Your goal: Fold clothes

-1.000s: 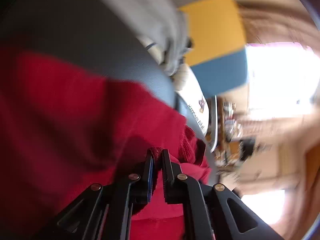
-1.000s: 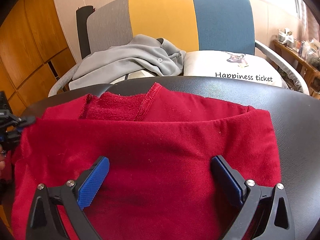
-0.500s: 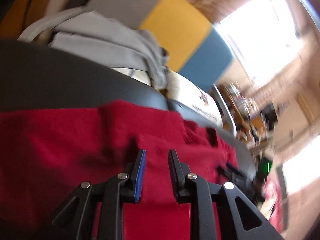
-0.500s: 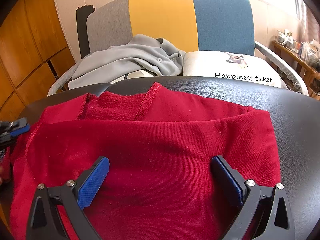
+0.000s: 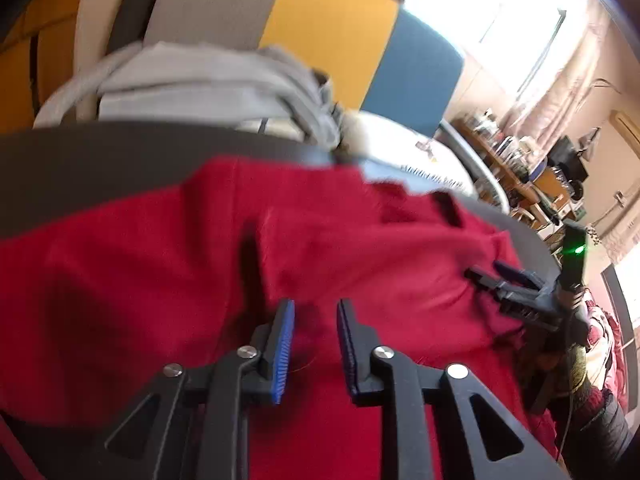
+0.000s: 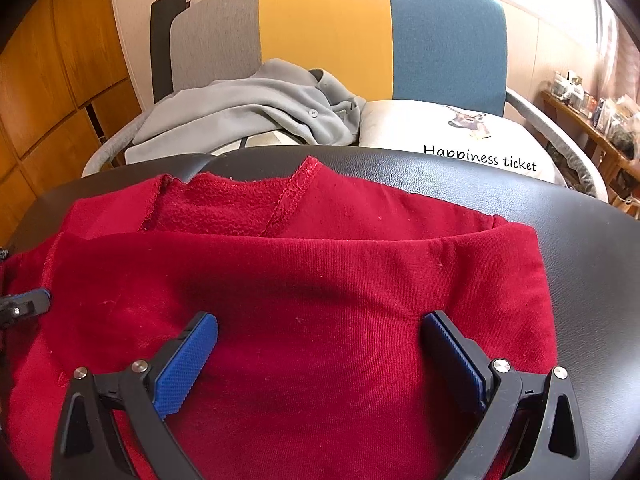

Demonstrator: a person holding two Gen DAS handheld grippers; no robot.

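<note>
A red sweatshirt (image 6: pixel 320 292) lies folded on a black leather surface (image 6: pixel 580 248), its fleece inside showing at the far edge. It also shows in the left wrist view (image 5: pixel 360 248). My right gripper (image 6: pixel 320 344) is wide open and empty, low over the near part of the sweatshirt. My left gripper (image 5: pixel 314 332) hovers over the sweatshirt's left part, its jaws a narrow gap apart with nothing between them. Its blue fingertip (image 6: pixel 30 300) shows at the left edge of the right wrist view. The right gripper also shows in the left wrist view (image 5: pixel 496 276).
A grey garment (image 6: pixel 248 120) and a white cushion (image 6: pixel 460 132) printed "Happiness ticket" lie on a grey, yellow and blue chair (image 6: pixel 328 24) behind the surface. Wooden cabinets (image 6: pixel 48 80) stand at the left. Cluttered shelves (image 6: pixel 592 104) are at the right.
My left gripper has let go of the red cloth, opened a little and swung round over the sweatshirt. The right gripper has stayed still and open.
</note>
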